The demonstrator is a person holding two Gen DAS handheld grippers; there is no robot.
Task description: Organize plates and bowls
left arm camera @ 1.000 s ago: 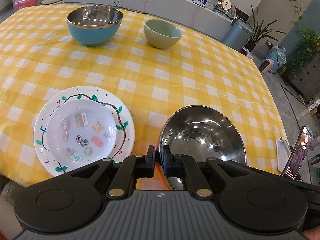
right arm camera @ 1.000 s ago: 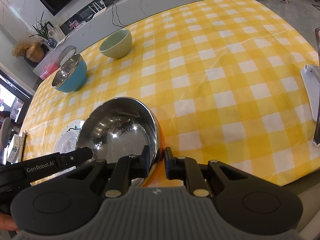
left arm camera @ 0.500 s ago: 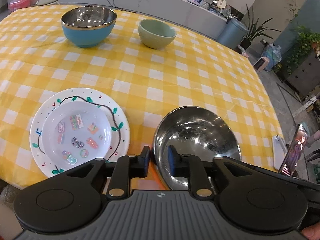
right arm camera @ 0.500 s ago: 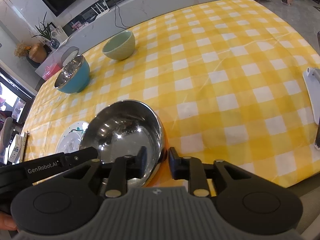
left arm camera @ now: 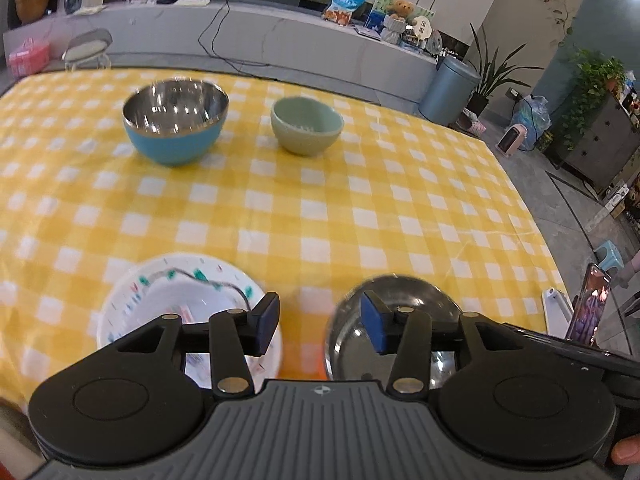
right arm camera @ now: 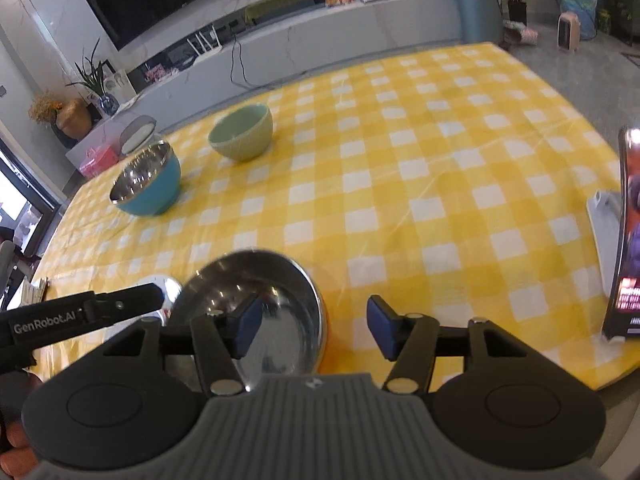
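Both grippers are hovering over the near edge of the table (left arm camera: 320, 208), its yellow checked cloth showing between them. The left gripper (left arm camera: 320, 322) is opening its jaws, nothing between them, and the right gripper (right arm camera: 314, 326) is opening too, its jaws straddling the steel bowl's (right arm camera: 276, 300) rim without pressing. That bowl is sitting near, right of the patterned plate (left arm camera: 132, 300). Far off, the blue bowl (left arm camera: 174, 126) and green bowl (left arm camera: 306, 124) are standing side by side.
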